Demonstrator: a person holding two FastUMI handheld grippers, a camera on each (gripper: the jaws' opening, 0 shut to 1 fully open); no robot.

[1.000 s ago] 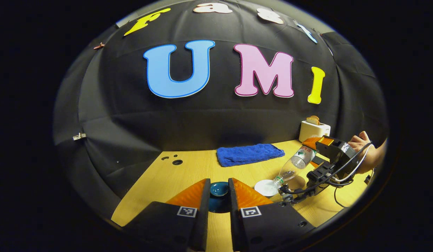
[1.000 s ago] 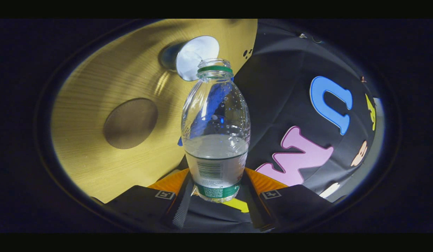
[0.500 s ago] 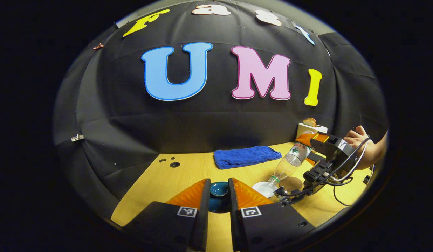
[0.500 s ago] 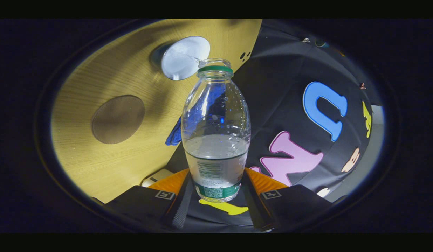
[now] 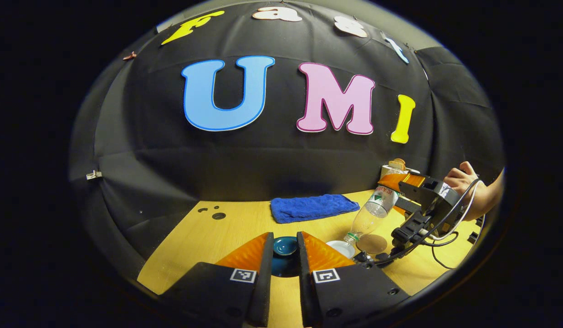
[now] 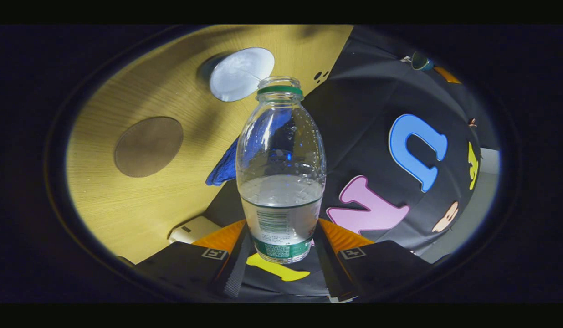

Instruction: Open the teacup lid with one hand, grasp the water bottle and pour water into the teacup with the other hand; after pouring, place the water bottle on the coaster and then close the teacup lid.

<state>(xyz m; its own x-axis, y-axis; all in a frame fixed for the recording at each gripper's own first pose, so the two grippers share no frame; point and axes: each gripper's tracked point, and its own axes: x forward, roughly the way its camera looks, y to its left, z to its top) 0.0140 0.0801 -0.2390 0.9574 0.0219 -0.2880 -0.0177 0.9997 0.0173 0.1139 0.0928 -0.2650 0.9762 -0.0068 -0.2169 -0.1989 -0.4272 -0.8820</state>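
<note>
Gripping the water bottle [image 6: 280, 182] between right fingers [image 6: 329, 237], tipped over teacup [image 6: 240, 75], left fingers [image 5: 263, 255] clamping lid [image 5: 285, 246].

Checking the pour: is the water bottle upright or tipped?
Tipped: the water bottle, held by the right gripper, slants mouth-down toward the teacup.

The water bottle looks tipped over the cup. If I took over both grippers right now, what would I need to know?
Right gripper: shut on the water bottle, tilted with its mouth over the open teacup; a thin stream is falling in.
Left gripper: shut on the teacup lid, held off the cup.
The coaster lies bare beside the teacup.
Done: lid off, pouring under way.
Left: finish pouring, stand the bottle on the coaster, put the lid back.
</note>
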